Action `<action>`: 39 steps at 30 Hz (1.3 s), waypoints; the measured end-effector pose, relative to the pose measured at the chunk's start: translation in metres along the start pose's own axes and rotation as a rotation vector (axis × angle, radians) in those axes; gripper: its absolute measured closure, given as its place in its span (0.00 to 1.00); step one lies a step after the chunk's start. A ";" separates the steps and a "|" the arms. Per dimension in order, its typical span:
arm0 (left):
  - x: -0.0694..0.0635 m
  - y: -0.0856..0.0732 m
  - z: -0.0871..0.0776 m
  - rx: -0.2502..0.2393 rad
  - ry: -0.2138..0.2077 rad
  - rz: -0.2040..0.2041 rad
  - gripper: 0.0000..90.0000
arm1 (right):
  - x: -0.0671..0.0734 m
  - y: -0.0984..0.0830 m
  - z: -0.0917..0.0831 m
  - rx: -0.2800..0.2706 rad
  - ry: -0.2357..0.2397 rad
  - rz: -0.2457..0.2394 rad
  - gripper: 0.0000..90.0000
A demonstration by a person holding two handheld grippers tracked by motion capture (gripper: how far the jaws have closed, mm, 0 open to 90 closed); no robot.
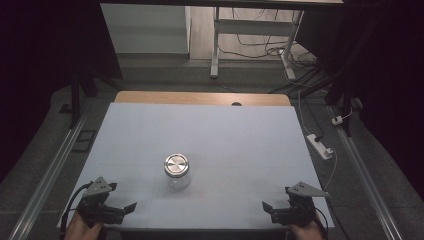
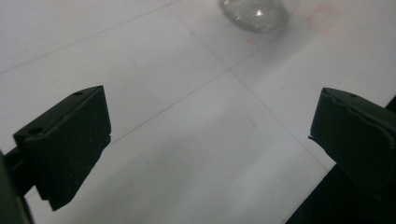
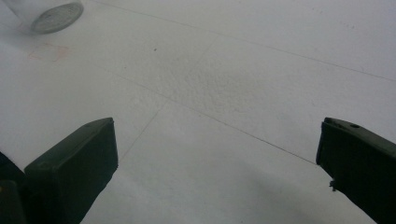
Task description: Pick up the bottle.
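Both tongs gape, jar (image 1: 176,171) well apart.

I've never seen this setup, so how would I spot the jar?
Look at the white table and go to its near middle, between the two black grippers. There stands a small clear glass jar, the table's one round, see-through thing, with a shiny metal lid.

The tabletop (image 1: 210,130) is covered in plain white, crossed by faint thin grey lines, with a bare strip of light brown wood along its far edge. Near its middle stands a clear glass jar (image 1: 177,179) with a shiny silver metal lid (image 1: 176,164). Just beside the jar, a faint pale-red square outline (image 3: 48,52) marks the white. Each claw, left (image 1: 129,206) and right (image 1: 268,208), is matt black, topped by a grey three-cornered plate.
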State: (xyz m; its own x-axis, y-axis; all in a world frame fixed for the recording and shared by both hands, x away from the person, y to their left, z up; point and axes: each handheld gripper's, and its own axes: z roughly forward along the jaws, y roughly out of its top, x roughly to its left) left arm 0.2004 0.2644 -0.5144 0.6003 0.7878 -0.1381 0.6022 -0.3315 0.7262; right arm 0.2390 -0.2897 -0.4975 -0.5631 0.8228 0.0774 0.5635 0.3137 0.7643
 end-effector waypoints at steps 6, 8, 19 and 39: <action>0.000 0.006 0.002 -0.028 -0.043 0.012 0.00 | 0.000 0.000 0.001 0.002 0.001 -0.002 0.00; -0.001 0.010 0.005 -0.026 -0.064 0.019 0.00 | 0.000 0.000 0.000 0.002 0.002 -0.006 0.00; -0.004 0.021 0.019 -0.044 -0.103 0.049 0.00 | 0.000 0.000 0.001 0.007 0.006 -0.008 0.00; -0.006 0.046 0.048 -0.035 -0.119 0.066 0.00 | 0.001 0.001 0.002 0.014 0.007 -0.013 0.00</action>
State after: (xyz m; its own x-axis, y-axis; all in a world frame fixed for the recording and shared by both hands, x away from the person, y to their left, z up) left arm 0.2497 0.2194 -0.5128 0.6975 0.6970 -0.1666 0.5418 -0.3607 0.7592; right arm 0.2399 -0.2881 -0.4980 -0.5748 0.8151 0.0723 0.5645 0.3310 0.7561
